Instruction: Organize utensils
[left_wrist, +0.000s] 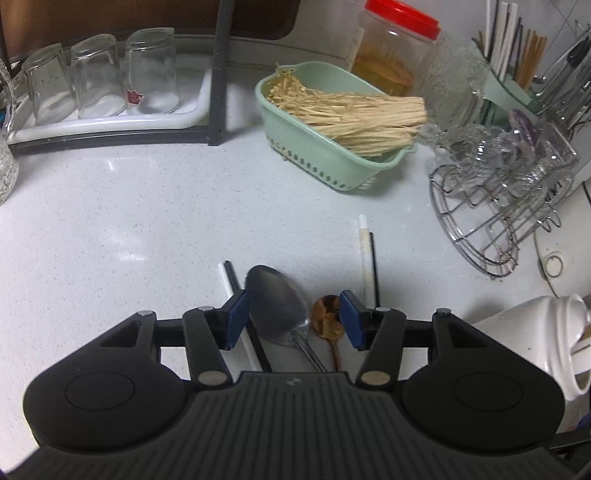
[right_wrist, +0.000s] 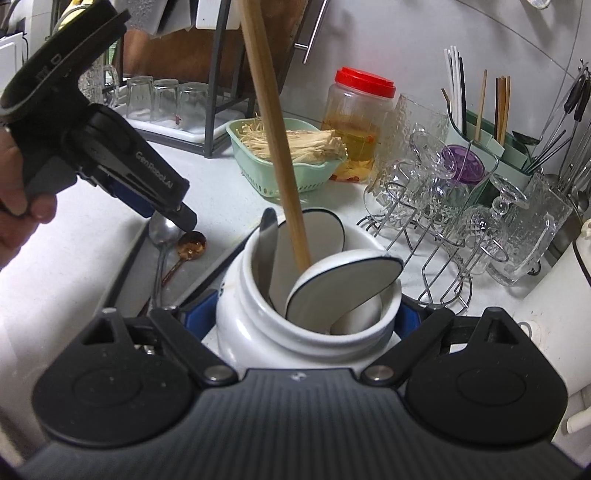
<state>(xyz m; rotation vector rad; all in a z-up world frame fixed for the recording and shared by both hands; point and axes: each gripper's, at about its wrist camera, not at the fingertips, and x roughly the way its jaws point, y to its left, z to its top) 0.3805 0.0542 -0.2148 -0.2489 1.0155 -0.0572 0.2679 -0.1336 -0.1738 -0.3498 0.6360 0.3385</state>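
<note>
Both handheld tools share one build: a ribbed matte-black housing with round side lobes, silver pivot screws and blue-padded black fingers, seen on the left gripper (left_wrist: 293, 317) and the right gripper (right_wrist: 301, 319). The left one's body bears white "GenRobot.AI" lettering and a pistol-style handle wrapped by a bare hand (right_wrist: 20, 218).

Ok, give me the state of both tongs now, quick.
Left tongs: open, straddling the silver metal spoon and small copper spoon, gripping neither.
Right tongs: around the white ceramic utensil jar; grip cannot be told.
</note>
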